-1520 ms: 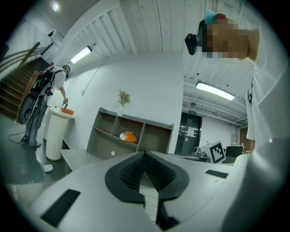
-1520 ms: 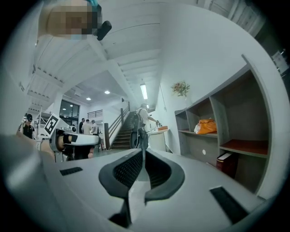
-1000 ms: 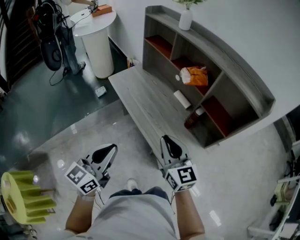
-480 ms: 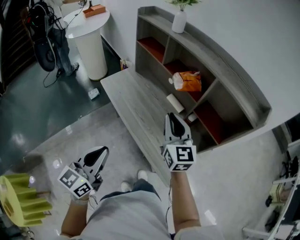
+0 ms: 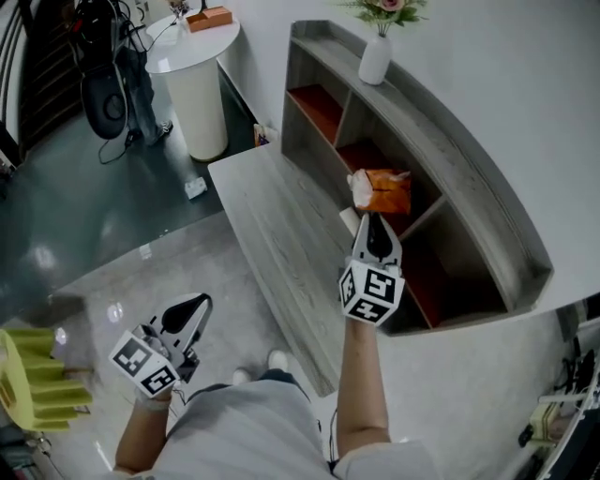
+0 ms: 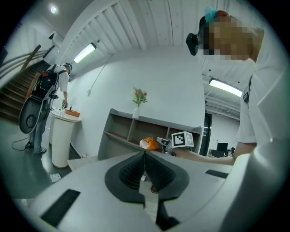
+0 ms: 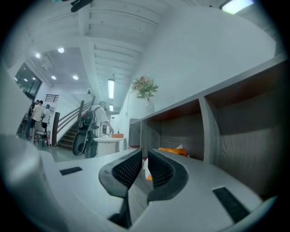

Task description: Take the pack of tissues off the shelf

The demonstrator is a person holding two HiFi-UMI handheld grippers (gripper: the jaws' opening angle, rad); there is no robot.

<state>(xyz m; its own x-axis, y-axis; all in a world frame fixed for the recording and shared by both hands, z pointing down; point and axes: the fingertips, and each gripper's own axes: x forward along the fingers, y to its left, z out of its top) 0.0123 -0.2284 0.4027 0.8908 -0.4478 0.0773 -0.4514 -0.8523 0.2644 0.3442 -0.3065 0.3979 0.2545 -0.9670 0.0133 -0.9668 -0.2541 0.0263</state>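
**Dead ahead of the right gripper (image 5: pixel 374 220): the pack of tissues (image 5: pixel 382 190)**

Orange, lying in a middle compartment of the shelf (image 5: pixel 469 169), just beyond the closed tips and seemingly broadside to them. Nothing between those jaws, pressed nearly together; to be parted before any grasp. Much nearer than the left gripper (image 5: pixel 199 302), also closed, empty, well apart.

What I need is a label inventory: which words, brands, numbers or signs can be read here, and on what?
No text can be read.
Orange tissue pack on the grey shelf unit: print too small.
Marker cubes on the left gripper and right gripper: black-and-white patterns, no letters.
Small orange box on the white round table: too blurred.
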